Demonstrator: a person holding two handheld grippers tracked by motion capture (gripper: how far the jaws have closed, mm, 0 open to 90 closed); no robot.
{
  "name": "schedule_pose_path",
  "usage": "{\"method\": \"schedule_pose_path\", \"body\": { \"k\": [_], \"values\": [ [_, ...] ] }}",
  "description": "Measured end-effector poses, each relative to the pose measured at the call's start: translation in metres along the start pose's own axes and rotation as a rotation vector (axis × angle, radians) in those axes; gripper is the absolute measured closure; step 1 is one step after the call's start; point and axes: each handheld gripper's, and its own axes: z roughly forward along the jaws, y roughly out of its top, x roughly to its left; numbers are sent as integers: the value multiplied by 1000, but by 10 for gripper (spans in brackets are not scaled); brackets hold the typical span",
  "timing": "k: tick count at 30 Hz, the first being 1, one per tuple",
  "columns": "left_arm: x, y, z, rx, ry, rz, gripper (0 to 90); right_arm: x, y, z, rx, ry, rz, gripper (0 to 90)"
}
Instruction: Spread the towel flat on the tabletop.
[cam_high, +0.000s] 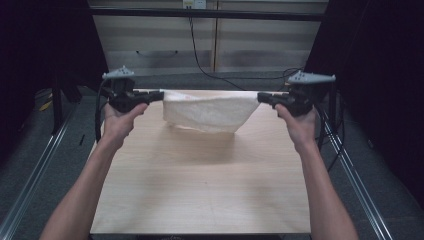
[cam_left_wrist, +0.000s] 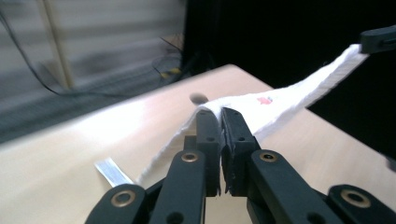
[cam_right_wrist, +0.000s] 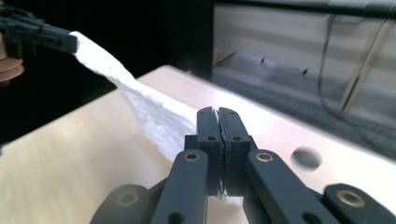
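A white cloth (cam_high: 207, 112) hangs stretched between my two grippers above the far end of the wooden table (cam_high: 200, 190), and its lower edge sags toward the tabletop. My left gripper (cam_high: 161, 95) is shut on the cloth's left corner. My right gripper (cam_high: 260, 97) is shut on the right corner. In the left gripper view the jaws (cam_left_wrist: 220, 112) pinch the cloth's (cam_left_wrist: 289, 93) edge, which runs up to the other gripper (cam_left_wrist: 378, 39); a small red mark (cam_left_wrist: 265, 100) is on it. In the right gripper view the jaws (cam_right_wrist: 217, 112) clamp the cloth (cam_right_wrist: 149, 112), which leads to the left gripper (cam_right_wrist: 37, 35).
A pale cabinet (cam_high: 210, 45) with a dangling black cable (cam_high: 197, 55) stands behind the table. Metal rails (cam_high: 35, 175) run along the floor on both sides. A round hole (cam_right_wrist: 306, 157) sits near the table's far edge. A white strip (cam_left_wrist: 112, 171) lies on the tabletop.
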Motion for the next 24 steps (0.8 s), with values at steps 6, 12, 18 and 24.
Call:
{"method": "schedule_pose_path", "body": {
  "k": [6, 12, 18, 24],
  "values": [
    [-11, -57, 0, 34, -53, -38, 869, 7, -63, 2, 36, 48, 61, 889],
    [-19, -100, -7, 59, -81, -85, 868, 22, -109, -2, 64, 91, 85, 889],
    [-34, -129, -15, 97, -98, -76, 864, 41, -143, -14, 104, 117, 87, 888],
    [-46, -161, -24, 169, -109, -81, 860, 60, -175, -21, 165, 142, 91, 887]
  ]
}}
